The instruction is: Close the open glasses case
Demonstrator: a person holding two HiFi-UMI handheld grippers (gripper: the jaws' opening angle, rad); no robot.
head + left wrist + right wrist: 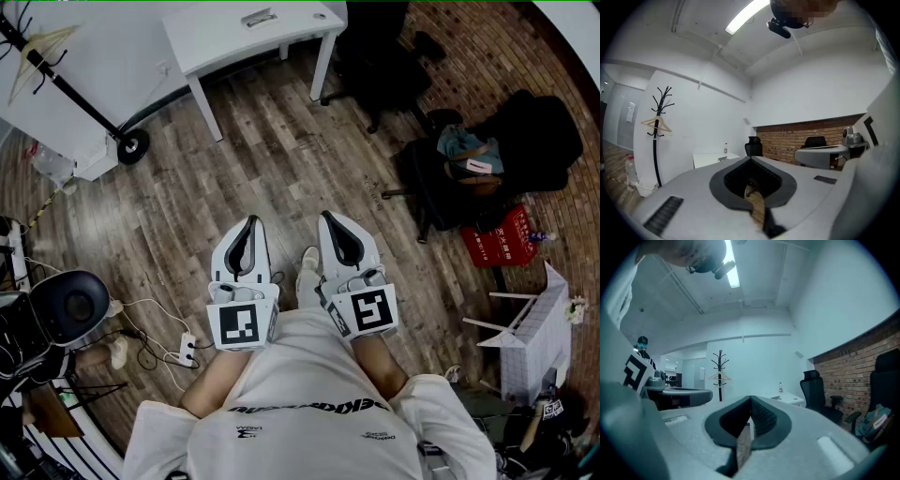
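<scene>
- At the person's waist, the head view shows the left gripper (pixel 249 222) and right gripper (pixel 328 216) side by side over the wooden floor (pixel 281 169). Both point level toward a white table (pixel 234 37).
- On that table lies a small grey thing, apparently the case (pixel 259 17), well apart from both grippers. It is too small to tell whether it is open.
- The left gripper view looks along the left gripper (pixel 751 159): its fingers meet at the tips with nothing between them. Only floor shows through the slit lower down.
- The right gripper view shows the right gripper (pixel 750 398) the same way, with its tips together and empty.
- Only the gripper views show a bottle (pixel 725 147) standing on the table, a brick wall (pixel 801 140) and the ceiling lights.
- The coat rack (pixel 658 126) stands upright in both gripper views, while the head view sees it from above.
- Only the head view shows a red bag (pixel 497 239) on the floor to the right.
</scene>
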